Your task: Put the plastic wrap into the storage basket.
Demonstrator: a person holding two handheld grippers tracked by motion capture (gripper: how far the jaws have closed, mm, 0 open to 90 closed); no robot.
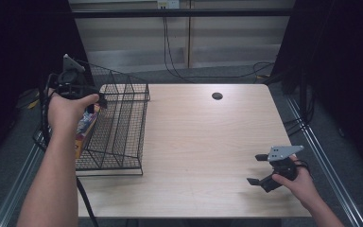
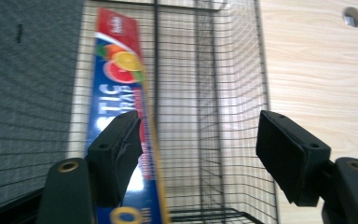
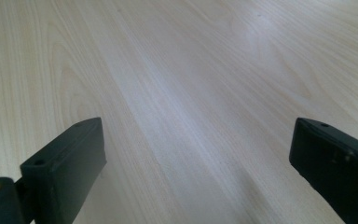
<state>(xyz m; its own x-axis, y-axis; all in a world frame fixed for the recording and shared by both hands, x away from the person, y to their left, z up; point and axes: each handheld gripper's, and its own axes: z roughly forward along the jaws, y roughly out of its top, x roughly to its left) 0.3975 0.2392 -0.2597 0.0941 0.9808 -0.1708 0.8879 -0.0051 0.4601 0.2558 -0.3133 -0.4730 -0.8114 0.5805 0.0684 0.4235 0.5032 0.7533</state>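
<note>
A black wire basket (image 1: 123,124) stands on the left end of the wooden table (image 1: 203,142). In it, along its left side, lies a long blue and red box of plastic wrap (image 1: 84,126) with fruit printed on it. My left gripper (image 1: 97,101) hangs over the basket's left part, held from above by a hand. In the left gripper view the jaws of my left gripper (image 2: 198,158) stand apart with no thing between the pads; the box (image 2: 121,88) lies below, partly behind the left jaw. My right gripper (image 1: 256,169) is open and empty above the table's front right.
A small round hole (image 1: 217,96) is in the table near its far edge. Cables run over the floor behind the table. Dark curtains hang at both sides. Bare wood (image 3: 177,84) stretches between the basket and my right gripper (image 3: 196,163).
</note>
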